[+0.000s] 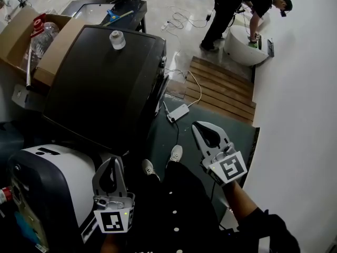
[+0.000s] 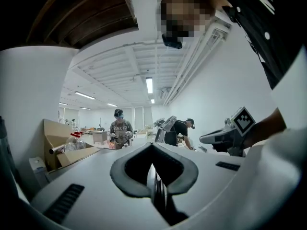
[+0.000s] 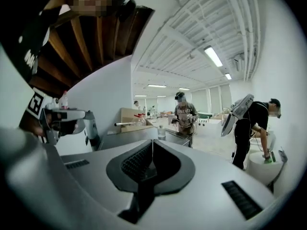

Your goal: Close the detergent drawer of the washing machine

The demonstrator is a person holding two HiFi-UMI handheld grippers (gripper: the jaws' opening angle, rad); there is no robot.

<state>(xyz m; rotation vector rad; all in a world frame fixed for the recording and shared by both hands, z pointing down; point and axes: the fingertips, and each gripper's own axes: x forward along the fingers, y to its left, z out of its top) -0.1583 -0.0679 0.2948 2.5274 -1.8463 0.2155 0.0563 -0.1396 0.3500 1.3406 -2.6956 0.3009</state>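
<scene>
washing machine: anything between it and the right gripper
Nothing visible does. The right gripper, fingers shut, hangs over the green mat beside the washing machine; only a white adapter lies on the floor between them. The drawer itself isn't discernible.

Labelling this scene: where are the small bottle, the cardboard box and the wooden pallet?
small bottle (image 1: 117,41), head view, its body.
cardboard box (image 1: 16,35), head view, left flap.
wooden pallet (image 1: 224,91), head view, middle slats.

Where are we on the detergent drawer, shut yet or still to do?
Done: cannot confirm; the dark-topped washing machine shows only its top and front edge, the drawer itself unseen. In hand: nothing; the left gripper and right gripper are both shut, empty, held clear of the machine. Left: look at the front to check the drawer.
</scene>
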